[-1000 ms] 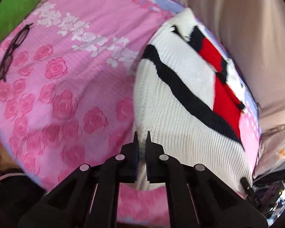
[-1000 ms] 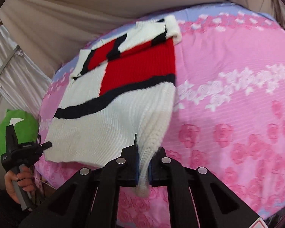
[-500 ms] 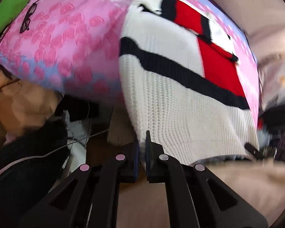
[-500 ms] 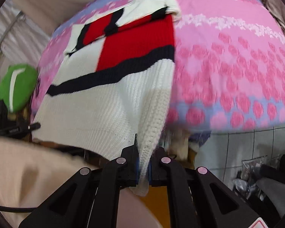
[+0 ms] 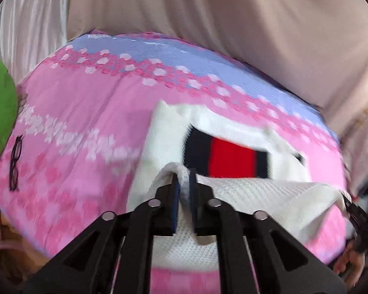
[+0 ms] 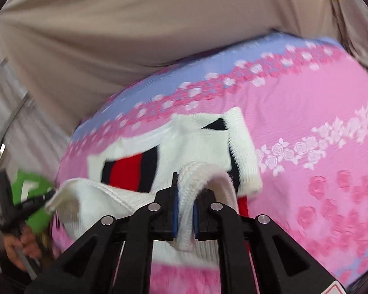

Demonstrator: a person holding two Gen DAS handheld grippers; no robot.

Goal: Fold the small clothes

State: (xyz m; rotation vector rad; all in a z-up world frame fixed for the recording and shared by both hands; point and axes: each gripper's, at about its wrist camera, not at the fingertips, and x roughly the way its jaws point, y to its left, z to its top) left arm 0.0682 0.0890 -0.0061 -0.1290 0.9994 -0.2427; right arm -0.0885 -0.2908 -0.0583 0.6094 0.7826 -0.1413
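Left wrist view shows my left gripper [image 5: 184, 183] with its jaws starting to part, yet the pads press on a corner of the white knitted sweater with a red and navy block [image 5: 233, 154]; right wrist view shows my right gripper [image 6: 185, 196] the same, jaws starting to part, a thick ribbed hem edge between them. The sweater lies near the front edge of the bed with the pink rose-print sheet [image 5: 81, 112], its hem lifted and carried over toward the collar; the far part rests flat. I judge the knit soft, rather thick and light; it sags between my two grippers and will not slip easily; the hem corners are the good places to hold. Black glasses [image 5: 14, 161] lie near the left edge.
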